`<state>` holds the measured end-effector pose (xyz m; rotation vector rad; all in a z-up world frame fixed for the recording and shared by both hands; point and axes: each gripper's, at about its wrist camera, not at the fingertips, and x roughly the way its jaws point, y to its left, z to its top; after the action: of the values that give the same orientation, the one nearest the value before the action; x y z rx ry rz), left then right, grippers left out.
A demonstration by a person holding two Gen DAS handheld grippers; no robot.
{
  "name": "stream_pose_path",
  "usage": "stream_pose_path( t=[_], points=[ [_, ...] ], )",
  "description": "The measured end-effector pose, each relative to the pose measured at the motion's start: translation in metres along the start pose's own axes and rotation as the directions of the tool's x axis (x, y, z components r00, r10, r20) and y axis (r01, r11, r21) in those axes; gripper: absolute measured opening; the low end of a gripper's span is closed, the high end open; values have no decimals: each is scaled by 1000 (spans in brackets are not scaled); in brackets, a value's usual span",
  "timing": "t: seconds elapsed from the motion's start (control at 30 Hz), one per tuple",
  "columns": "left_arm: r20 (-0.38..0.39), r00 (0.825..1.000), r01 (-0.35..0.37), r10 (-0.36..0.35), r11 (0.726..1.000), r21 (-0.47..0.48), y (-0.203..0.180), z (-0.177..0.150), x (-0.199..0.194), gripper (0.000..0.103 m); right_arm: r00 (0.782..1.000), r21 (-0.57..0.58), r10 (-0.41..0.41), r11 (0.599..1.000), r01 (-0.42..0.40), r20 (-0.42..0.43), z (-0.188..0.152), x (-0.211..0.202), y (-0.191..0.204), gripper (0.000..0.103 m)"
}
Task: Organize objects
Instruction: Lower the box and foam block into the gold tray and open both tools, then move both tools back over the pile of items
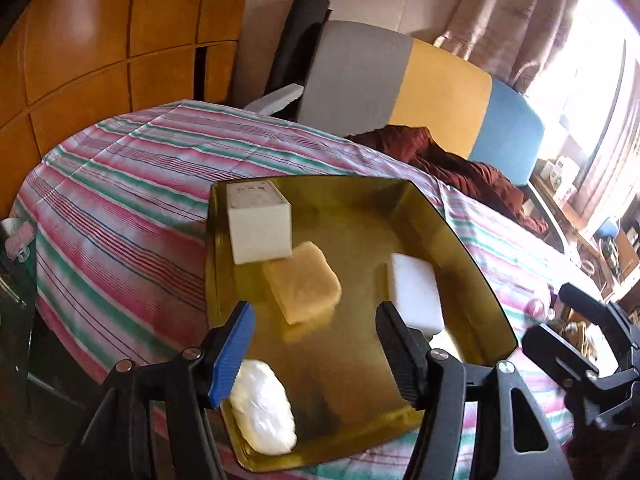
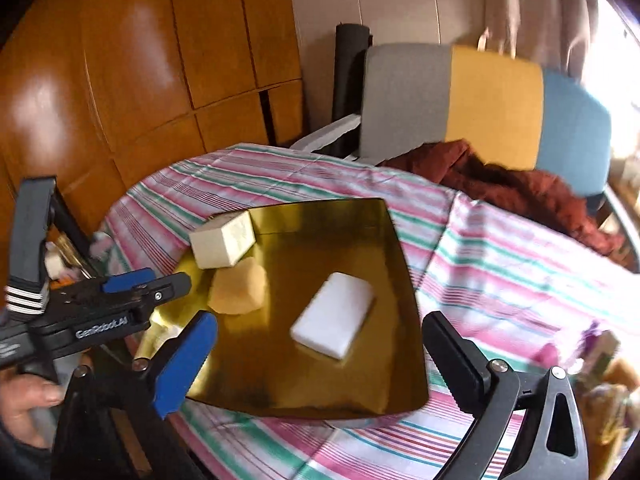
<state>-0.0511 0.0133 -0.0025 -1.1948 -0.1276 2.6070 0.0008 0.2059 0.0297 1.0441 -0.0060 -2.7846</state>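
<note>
Left claw [image 1: 316, 344] hangs over near part of gold tray [image 1: 448, 240], jaws spread wide, nothing between them. Tray sits on desk with striped cloth [image 1: 120, 184]. In tray: white box [image 1: 260, 228] upright at far left corner, tan sponge [image 1: 304, 282] just beside it, white block [image 1: 416, 292] to right, white lump [image 1: 262, 410] at near left edge. Right claw [image 1: 560, 320] at right edge, blurred.

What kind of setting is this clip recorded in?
Probably a lived-in home room: a table under a striped cloth, a tricolour upholstered chair with clothing dumped on it, wooden cabinets and curtains behind.
</note>
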Motion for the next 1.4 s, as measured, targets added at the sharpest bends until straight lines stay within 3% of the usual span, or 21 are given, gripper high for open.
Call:
stream_pose_path(
  t=[0.27,0.77,0.97,1.13,1.3,1.4],
  points=[
    [4,1000,-6,6,998,58,-19,-9,-11,64,995,-9,-96,995,97,22,-19,-10,-11,103],
    [14,1000,0,-3,980,199,-63,-22,-17,64,987,78,-159,985,156,37,-33,-33,-47,103],
    [2,1000,22,-23,971,238,-77,-26,-18,67,969,88,-241,968,237,49,-33,-43,-71,103],
    [-21,997,82,-79,963,256,-87,-28,-17,76,924,127,-380,920,371,51,-30,-61,-118,103],
    [-87,985,165,-147,953,255,-102,-29,-9,76,848,176,-528,839,514,41,-26,-89,-186,103],
    [-107,984,168,-143,945,282,-116,-33,-4,77,794,260,-608,771,582,26,-33,-108,-235,103]
  ],
)
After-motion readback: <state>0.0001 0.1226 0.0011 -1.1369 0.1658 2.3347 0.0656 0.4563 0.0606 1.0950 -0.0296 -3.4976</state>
